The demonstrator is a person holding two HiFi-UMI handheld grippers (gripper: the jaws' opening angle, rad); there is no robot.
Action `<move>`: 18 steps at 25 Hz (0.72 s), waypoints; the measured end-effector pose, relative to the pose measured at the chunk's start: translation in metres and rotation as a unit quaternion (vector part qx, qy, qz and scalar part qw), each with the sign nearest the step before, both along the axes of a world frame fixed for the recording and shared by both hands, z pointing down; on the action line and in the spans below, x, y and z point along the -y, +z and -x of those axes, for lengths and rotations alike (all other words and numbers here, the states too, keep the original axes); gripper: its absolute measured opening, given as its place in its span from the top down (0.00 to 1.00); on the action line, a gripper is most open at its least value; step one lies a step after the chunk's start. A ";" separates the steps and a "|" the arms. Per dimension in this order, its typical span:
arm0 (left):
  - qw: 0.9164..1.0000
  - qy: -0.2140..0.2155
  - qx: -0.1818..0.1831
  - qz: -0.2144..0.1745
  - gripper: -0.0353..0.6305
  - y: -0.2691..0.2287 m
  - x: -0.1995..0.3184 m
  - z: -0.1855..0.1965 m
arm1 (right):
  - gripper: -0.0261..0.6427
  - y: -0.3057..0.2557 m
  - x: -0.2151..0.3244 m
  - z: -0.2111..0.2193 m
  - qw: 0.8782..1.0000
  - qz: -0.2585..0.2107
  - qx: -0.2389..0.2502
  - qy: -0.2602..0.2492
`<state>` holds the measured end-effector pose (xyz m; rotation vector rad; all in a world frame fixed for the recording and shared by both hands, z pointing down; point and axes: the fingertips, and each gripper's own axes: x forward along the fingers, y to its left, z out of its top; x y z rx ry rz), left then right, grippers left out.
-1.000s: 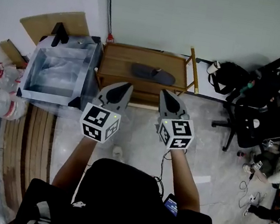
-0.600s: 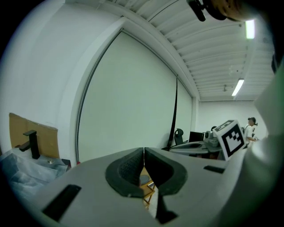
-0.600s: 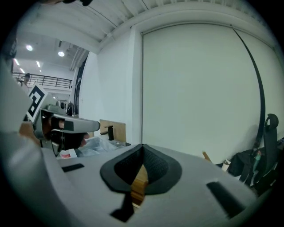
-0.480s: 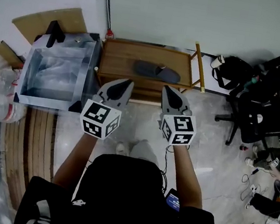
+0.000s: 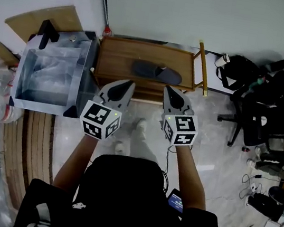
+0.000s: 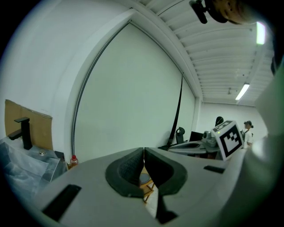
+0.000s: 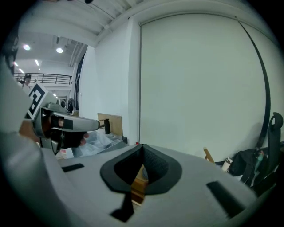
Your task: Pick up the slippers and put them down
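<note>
- The left gripper [image 6: 143, 150] has its two jaws pressed together at the tips, with nothing held between them.
- The right gripper [image 7: 142, 148] is the same: its jaws meet tip to tip and it holds nothing.
- From the head view, both grippers are held out side by side in front of the person, each with its marker cube nearest the wrist.
- The dark slippers [image 5: 156, 72] lie on top of a low wooden table [image 5: 113, 60], toward its right half. They seem to overlap end to end.
- The slippers are just beyond both sets of tips, and neither gripper touches them.
- The table stands against a white wall.
- A clear plastic box [image 5: 52, 74] stands just left of the table, with cardboard [image 5: 42, 17] behind it.
- A black office chair [image 5: 258, 123] and a black bag [image 5: 239, 72] are off to the right.
</note>
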<state>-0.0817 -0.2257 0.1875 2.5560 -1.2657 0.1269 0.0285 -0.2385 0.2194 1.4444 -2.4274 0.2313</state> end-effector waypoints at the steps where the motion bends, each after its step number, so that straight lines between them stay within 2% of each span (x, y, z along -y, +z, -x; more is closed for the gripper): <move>1: 1.000 0.000 0.003 0.002 0.94 0.002 0.005 -0.003 | 0.98 0.004 0.006 -0.002 1.000 0.004 0.000 -0.002; 8: 0.999 -0.010 0.028 0.021 0.94 0.026 0.045 -0.018 | 0.98 0.037 0.051 -0.017 0.999 0.041 -0.004 -0.023; 18: 0.995 -0.027 0.040 0.089 0.94 0.086 0.085 -0.031 | 0.98 0.105 0.094 -0.030 0.989 0.114 -0.054 -0.077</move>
